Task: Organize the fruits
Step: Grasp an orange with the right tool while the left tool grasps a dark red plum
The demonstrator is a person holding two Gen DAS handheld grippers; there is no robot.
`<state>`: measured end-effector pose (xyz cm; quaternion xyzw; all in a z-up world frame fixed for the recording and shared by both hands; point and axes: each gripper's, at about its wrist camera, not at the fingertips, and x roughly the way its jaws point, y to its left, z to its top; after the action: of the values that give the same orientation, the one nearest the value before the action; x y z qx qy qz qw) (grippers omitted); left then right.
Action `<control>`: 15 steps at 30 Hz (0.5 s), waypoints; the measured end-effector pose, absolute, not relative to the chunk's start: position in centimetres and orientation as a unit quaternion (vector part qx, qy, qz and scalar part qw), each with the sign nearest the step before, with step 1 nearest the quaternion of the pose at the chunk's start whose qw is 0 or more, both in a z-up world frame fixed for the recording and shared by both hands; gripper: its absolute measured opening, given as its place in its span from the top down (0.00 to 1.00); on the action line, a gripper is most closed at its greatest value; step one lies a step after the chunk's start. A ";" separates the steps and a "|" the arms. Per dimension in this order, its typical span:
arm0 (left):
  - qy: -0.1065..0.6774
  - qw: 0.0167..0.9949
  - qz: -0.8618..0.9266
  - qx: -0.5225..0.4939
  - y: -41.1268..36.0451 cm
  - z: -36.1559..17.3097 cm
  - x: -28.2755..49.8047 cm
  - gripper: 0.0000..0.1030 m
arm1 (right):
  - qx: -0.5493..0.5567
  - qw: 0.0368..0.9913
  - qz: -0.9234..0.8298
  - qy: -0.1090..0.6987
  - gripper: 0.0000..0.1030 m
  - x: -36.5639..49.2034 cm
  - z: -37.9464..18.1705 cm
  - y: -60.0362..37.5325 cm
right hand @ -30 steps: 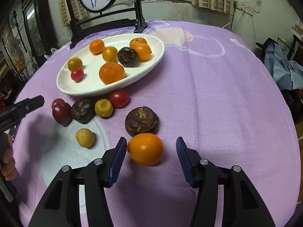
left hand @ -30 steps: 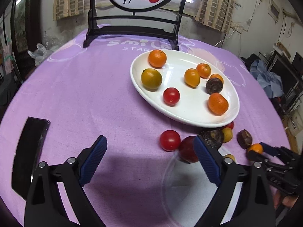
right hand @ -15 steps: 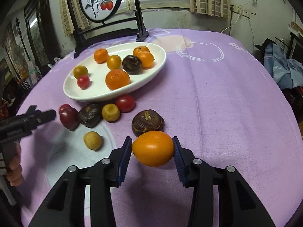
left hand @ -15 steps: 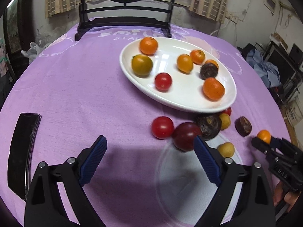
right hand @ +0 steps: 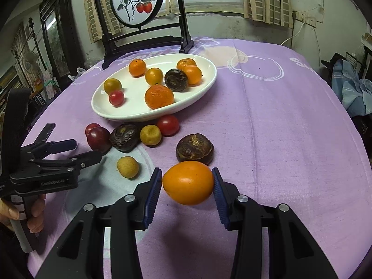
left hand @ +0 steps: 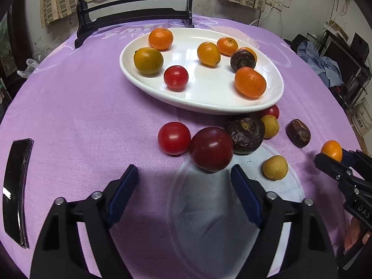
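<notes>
A white oval plate [left hand: 209, 100] [right hand: 207, 86] holds several oranges, tomatoes and a dark fruit. Loose fruits lie in front of it on the purple cloth. My right gripper [right hand: 187, 182] is shut on an orange fruit [right hand: 187, 182] [left hand: 332, 150] and holds it above the cloth. My left gripper [left hand: 183, 181] [right hand: 86, 150] is open, just short of a dark red fruit [left hand: 211, 148] [right hand: 98, 138]. A red tomato [left hand: 174, 137] lies to its left and a dark wrinkled fruit [left hand: 246, 133] to its right.
Two yellow fruits [left hand: 274, 167] [left hand: 269, 125], a brown chestnut-like fruit [left hand: 298, 133] [right hand: 194, 148] and another tomato [right hand: 167, 125] lie near the plate. A black phone [left hand: 15, 190] lies at the left. A framed screen on a dark stand [right hand: 137, 2] is at the table's far side.
My right gripper closed on the orange fruit and lifted it off the cloth. My left gripper moved forward toward the dark red fruit, still open.
</notes>
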<state>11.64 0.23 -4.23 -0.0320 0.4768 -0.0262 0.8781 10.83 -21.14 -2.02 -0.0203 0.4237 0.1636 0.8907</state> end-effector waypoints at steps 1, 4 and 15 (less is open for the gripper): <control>0.480 0.876 -0.022 -0.034 0.3 -4.4 11.8 0.25 | -0.020 0.891 0.164 0.423 0.57 10.8 -2.0 -21.1; 0.482 0.876 -0.012 -0.024 -0.1 -4.3 11.9 0.26 | -0.020 0.891 0.165 0.423 0.57 10.7 -1.9 -21.1; 0.488 0.873 0.004 0.005 -2.1 -4.2 13.9 0.37 | -0.019 0.890 0.176 0.421 0.57 10.3 -1.8 -20.9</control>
<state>13.95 -2.09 -4.21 0.0050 0.4876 0.0042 0.8731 10.29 -20.95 -1.78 -0.0188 0.4210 0.1758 0.8896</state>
